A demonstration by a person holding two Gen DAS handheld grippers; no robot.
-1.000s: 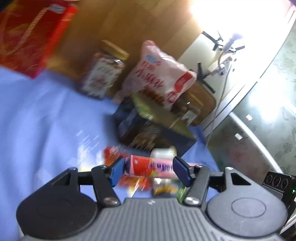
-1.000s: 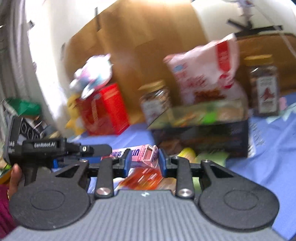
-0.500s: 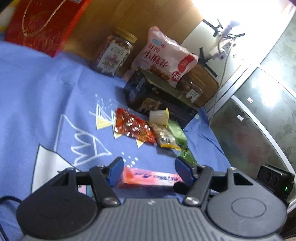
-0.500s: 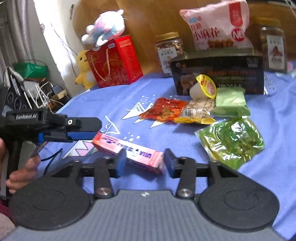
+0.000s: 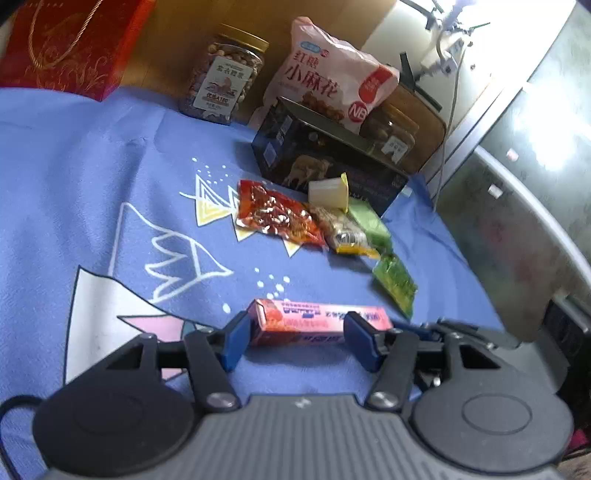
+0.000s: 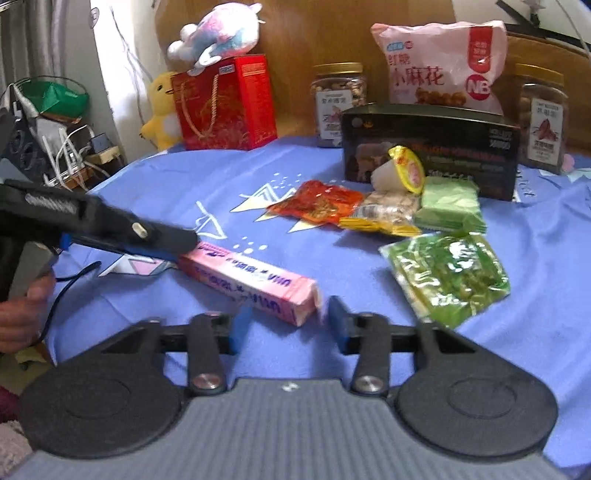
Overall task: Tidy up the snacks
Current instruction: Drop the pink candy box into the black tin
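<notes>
Right wrist: pink box (image 6: pixel 251 282) lies on blue cloth (image 6: pixel 535 258), both jaws open

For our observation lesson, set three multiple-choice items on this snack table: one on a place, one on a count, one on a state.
1. Where does the plush toy sit?
A) on the red gift box
B) on the floor
C) in a drawer

2. How many gold-lidded jars show in the right wrist view?
A) one
B) two
C) four

3. How do the jaws of the right gripper stand?
A) shut on a packet
B) shut on nothing
C) open

Answers:
1 A, the toy lies on the box's top.
2 B, one jar stands on either side of the pink bag.
3 C, the jaws stand apart, and the end of the pink box lies on the blue cloth just ahead of them.
</notes>
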